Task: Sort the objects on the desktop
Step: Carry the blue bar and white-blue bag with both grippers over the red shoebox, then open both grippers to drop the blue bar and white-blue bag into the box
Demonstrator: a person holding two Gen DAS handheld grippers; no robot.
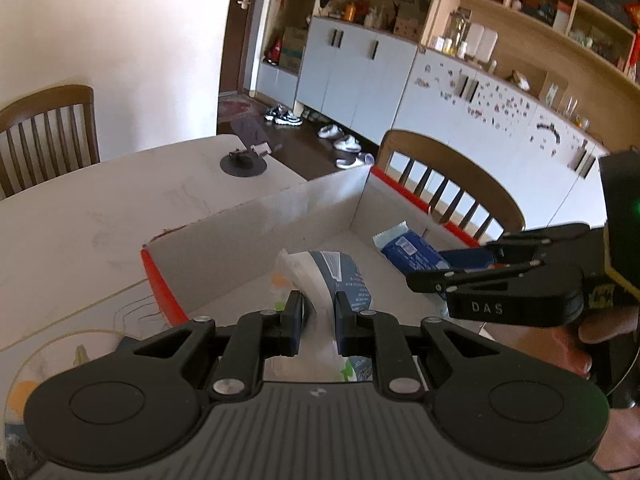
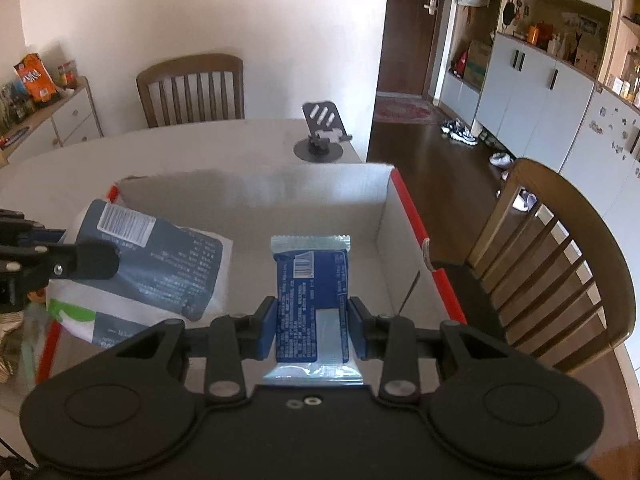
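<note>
An open cardboard box (image 1: 256, 228) with red edges stands on the table; it also shows in the right wrist view (image 2: 280, 184). My left gripper (image 1: 317, 316) is shut on a white and grey-blue pouch (image 1: 320, 272) and holds it over the box; the pouch also shows at the left of the right wrist view (image 2: 160, 264). My right gripper (image 2: 312, 324) is shut on a blue snack packet (image 2: 310, 276) above the box floor. In the left wrist view the right gripper (image 1: 436, 276) comes in from the right with that packet (image 1: 408, 252).
A black phone stand (image 2: 320, 136) sits on the pale table (image 2: 160, 152) beyond the box. Wooden chairs stand at the far side (image 2: 192, 88) and the right (image 2: 560, 264). Cabinets and shelves (image 1: 440, 60) line the wall; shoes lie on the floor.
</note>
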